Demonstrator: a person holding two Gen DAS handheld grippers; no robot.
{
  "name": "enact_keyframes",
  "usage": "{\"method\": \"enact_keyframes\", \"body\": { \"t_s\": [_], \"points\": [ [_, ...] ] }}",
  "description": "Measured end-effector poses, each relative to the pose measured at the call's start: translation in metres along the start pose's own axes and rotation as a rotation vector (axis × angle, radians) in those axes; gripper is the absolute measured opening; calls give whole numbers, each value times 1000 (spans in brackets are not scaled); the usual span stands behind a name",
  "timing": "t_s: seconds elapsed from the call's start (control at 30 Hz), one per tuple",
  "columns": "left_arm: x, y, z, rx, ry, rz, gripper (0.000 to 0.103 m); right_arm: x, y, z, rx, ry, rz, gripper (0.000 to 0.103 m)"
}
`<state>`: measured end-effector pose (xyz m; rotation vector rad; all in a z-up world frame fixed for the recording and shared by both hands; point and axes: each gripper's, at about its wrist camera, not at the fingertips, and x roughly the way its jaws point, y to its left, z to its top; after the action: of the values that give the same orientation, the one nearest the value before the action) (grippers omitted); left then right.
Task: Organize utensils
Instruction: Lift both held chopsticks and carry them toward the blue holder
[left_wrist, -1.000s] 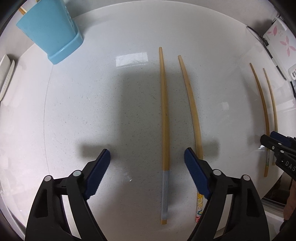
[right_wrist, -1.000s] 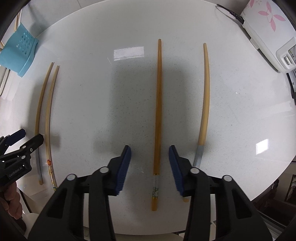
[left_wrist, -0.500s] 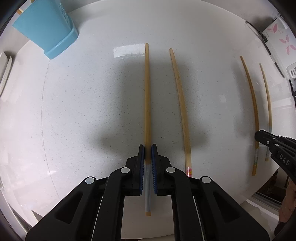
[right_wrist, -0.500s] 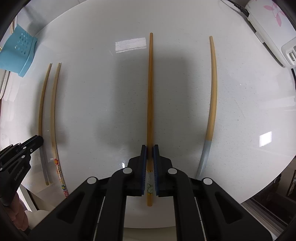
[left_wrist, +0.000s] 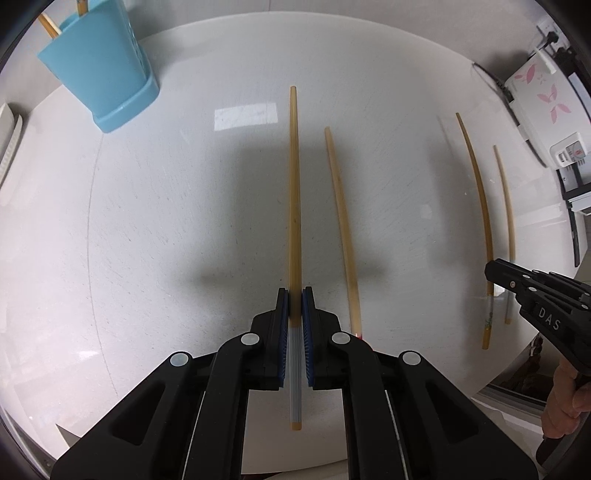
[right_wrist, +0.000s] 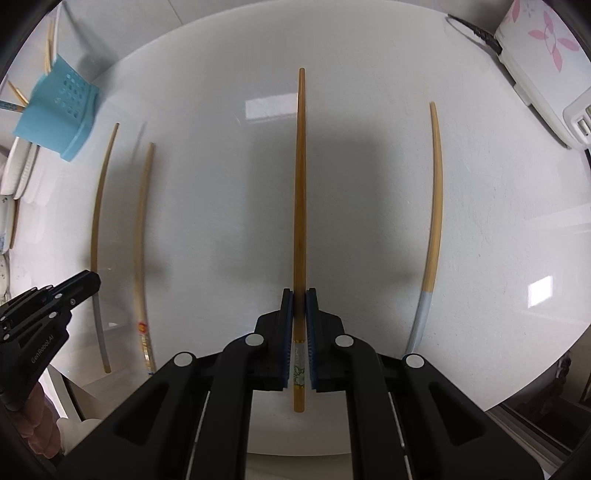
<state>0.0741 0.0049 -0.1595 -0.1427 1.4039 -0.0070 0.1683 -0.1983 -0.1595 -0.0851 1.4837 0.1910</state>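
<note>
Both grippers have just closed, each on one chopstick, where a second ago their jaws stood apart over the table (left_wrist: 155, 229). The left gripper (left_wrist: 294, 325) is clamped on the grey-banded chopstick (left_wrist: 294, 184), the right gripper (right_wrist: 300, 325) on the flower-patterned chopstick (right_wrist: 300, 192), and both sticks look lifted slightly off the surface. Two more chopsticks lie loose, one to the right of each held one. The blue holder (left_wrist: 99, 70) stands far left, likely the next stop.

Glossy speckled white counter (left_wrist: 184, 221); smooth varnished wooden chopsticks (left_wrist: 294, 184) on it; matt blue plastic holder (left_wrist: 99, 70) at the counter's far edge
</note>
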Motion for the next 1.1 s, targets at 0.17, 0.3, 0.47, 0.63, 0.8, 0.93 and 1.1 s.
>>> {"method": "enact_keyframes", "body": {
  "t_s": [0.17, 0.3, 0.47, 0.63, 0.8, 0.93, 1.1],
  "points": [
    [-25, 1, -8, 14, -42, -18, 7, -22, 9, 0, -13, -51, 28, 6],
    [-43, 9, -15, 25, -87, -28, 7, -36, 18, -4, -35, -102, 55, 6],
    [-73, 14, -21, 34, -139, -35, 7, -56, 29, -6, -57, -154, 86, 6],
    [-106, 17, -27, 35, -193, -43, 7, -76, 49, -7, -77, -208, 114, 6],
    [-121, 13, -19, 14, -242, -56, 7, -89, 60, -10, -103, -247, 141, 6],
    [-139, 25, -22, -12, -284, -52, 7, -99, 77, -8, -124, -278, 158, 6],
    [-160, 35, -28, -23, -328, -47, 7, -110, 90, -5, -145, -311, 175, 6]
  ]
}}
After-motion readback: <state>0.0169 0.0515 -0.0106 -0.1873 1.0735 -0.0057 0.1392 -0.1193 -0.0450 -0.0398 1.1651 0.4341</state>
